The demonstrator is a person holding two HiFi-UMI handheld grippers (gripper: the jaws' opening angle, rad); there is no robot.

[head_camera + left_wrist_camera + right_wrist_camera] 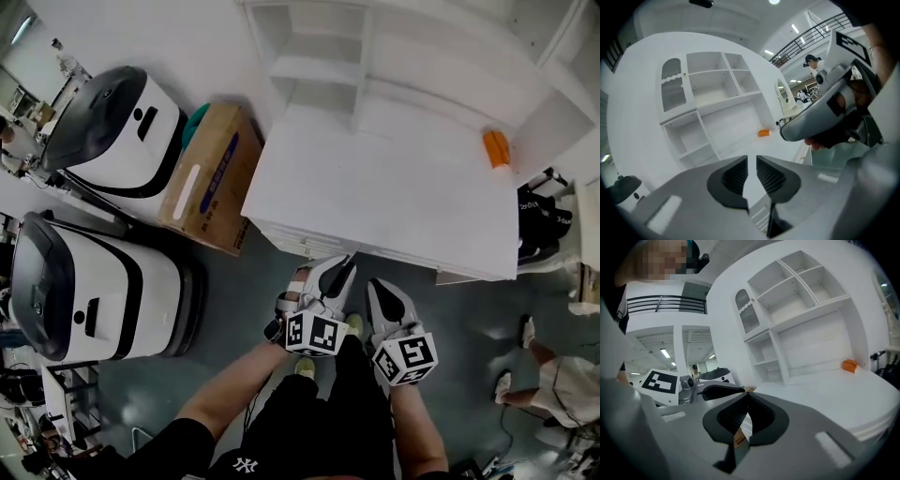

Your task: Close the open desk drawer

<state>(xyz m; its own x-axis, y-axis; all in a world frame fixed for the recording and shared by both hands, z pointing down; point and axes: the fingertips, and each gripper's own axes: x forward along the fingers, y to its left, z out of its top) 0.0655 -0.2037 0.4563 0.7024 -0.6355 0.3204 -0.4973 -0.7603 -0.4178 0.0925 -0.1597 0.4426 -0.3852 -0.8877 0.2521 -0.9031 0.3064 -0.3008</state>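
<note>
1. The person stands right up against the front of the white desk (375, 187), with both grippers held low, near its front edge.
2. The left gripper (339, 270) points at the desk edge. In the left gripper view its jaws stand a narrow slit apart, with nothing between them; only bare desktop shows through the gap.
3. The right gripper (380, 289) hangs just beside the left one, a little further from the desk. In the right gripper view its jaw tips meet, and they hold nothing.
4. The drawer (305, 246) sits under the front edge of the desk, left of centre, directly ahead of the left gripper. From above it shows only as a few stepped white lines just past the desktop.
5. From that steep angle I can't say whether it is fully home. It looks almost in, sticking out a sliver at most.
6. My reading is that the closing is largely done. At most a last short push on the drawer front remains, and neither gripper clearly touches it.
7. A small orange object (496, 148) lies well off at the right rear of the desktop, clear of the work.
</note>
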